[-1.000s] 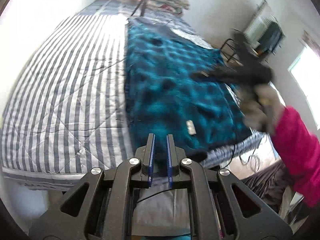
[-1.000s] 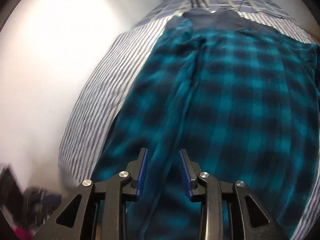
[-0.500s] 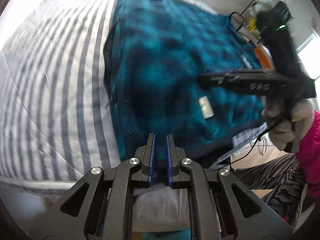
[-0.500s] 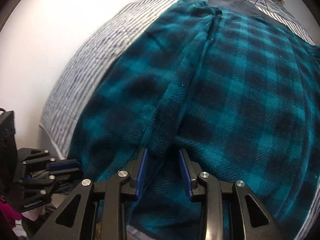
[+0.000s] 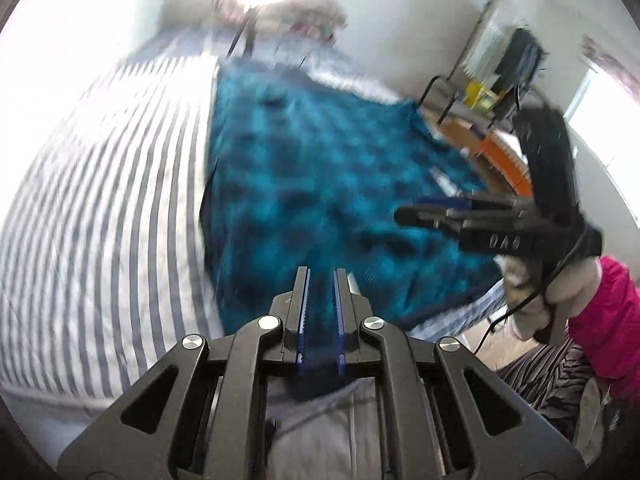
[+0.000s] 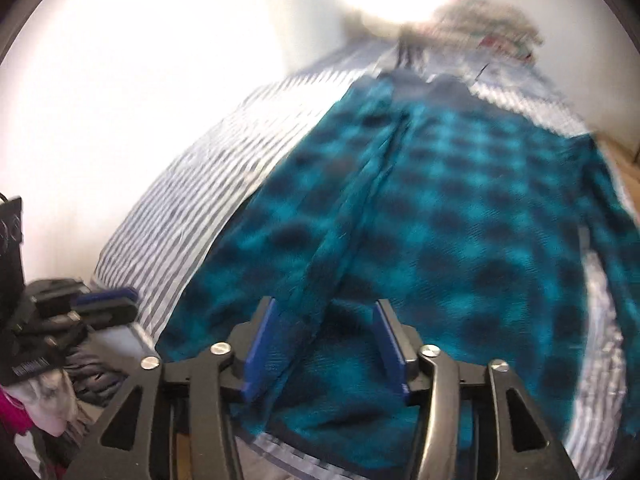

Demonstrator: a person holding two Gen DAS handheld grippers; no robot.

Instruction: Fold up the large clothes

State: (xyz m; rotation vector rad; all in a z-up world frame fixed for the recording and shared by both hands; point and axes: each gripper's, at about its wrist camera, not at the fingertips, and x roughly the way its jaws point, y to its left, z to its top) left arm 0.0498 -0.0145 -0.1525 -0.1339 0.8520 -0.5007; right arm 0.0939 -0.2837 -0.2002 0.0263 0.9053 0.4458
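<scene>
- While both grippers sit at the foot of the striped bed (image 5: 100, 208), the teal plaid garment (image 6: 460, 220) lies flat on it, long axis running away toward the headboard.
- Its near hem lies just ahead of both grippers.
- Right gripper (image 6: 324, 344): jaws opening, astride a raised central fold, pads clear of it.
- Left gripper (image 5: 319, 316): jaws opening, narrow gap, the hem's corner seen between them but apparently not pinched.

motion-blurred pile (image 6: 486, 24) at bed's (image 5: 100, 184) far end, contents unclear
</scene>
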